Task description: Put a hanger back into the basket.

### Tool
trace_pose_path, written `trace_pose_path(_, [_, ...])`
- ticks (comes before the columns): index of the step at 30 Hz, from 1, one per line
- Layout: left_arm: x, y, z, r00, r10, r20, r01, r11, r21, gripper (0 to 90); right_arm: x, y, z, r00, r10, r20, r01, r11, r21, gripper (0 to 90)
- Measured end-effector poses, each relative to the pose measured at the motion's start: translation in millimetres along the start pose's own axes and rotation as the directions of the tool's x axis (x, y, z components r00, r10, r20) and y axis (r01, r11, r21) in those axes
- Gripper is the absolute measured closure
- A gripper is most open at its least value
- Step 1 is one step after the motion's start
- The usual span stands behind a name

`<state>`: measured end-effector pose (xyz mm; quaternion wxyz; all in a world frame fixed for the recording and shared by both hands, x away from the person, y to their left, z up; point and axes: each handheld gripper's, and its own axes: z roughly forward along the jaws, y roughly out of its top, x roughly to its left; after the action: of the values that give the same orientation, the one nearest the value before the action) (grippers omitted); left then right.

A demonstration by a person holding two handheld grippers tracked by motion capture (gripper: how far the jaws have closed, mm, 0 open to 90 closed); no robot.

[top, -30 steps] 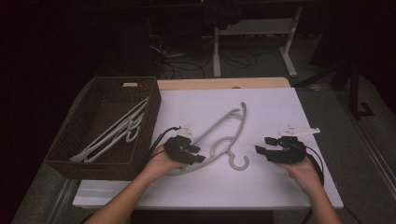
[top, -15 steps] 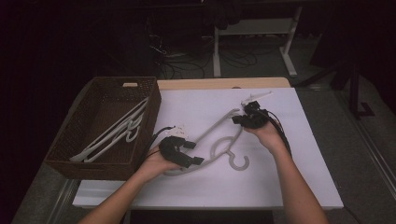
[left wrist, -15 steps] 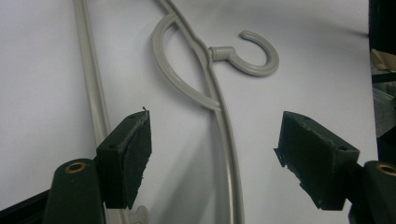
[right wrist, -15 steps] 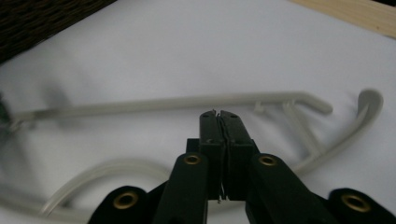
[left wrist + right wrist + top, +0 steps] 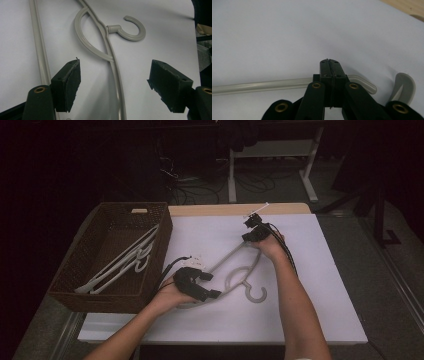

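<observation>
The pale grey plastic coat hanger (image 5: 235,270) lies flat on the white desk (image 5: 320,310), just right of the brown wicker basket (image 5: 75,285) holding more hangers. My right gripper (image 5: 329,65) looks clenched on its far arm tip, though the pads hide the contact. My left gripper (image 5: 115,82) is released, straddling the near arm. Next I'd pinch there, then lift it level into the basket.

No readable text, label, brand or number appears anywhere.
</observation>
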<state>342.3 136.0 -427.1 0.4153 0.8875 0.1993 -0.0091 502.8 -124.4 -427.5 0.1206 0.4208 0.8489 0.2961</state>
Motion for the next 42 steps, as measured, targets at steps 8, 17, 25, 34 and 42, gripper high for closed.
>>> trace_pose_path(8, [-1.8,2.2,5.4,0.9999,0.015,-0.001,-0.015,0.9997,0.017,26.2,-2.2,0.7,8.4,1.0,-0.002,0.003,0.002,0.9996,0.027,89.1])
trace_pose_path(17, [-1.9,5.8,25.3,0.999,0.045,0.0,-0.045,0.9934,0.106,35.5,-1.5,1.7,11.3,0.9999,-0.009,0.008,0.009,0.999,0.045,89.2])
trace_pose_path(25, [-4.5,9.0,39.2,0.9958,0.092,-0.007,-0.089,0.9802,0.177,52.9,0.2,3.5,14.8,0.9997,-0.018,0.015,0.017,0.998,0.062,89.3])
trace_pose_path(34, [-4.1,15.6,49.4,0.9955,0.094,0.006,-0.094,0.9738,0.207,72.7,-0.4,3.8,14.8,0.9997,-0.021,0.011,0.021,0.9977,0.065,89.3])
trace_pose_path(42, [-0.5,18.1,44.3,0.9991,0.037,-0.02,-0.033,0.9808,0.192,78.8,-2.3,4.2,10.6,0.9999,-0.01,-0.009,0.01,0.9987,0.051,87.3])
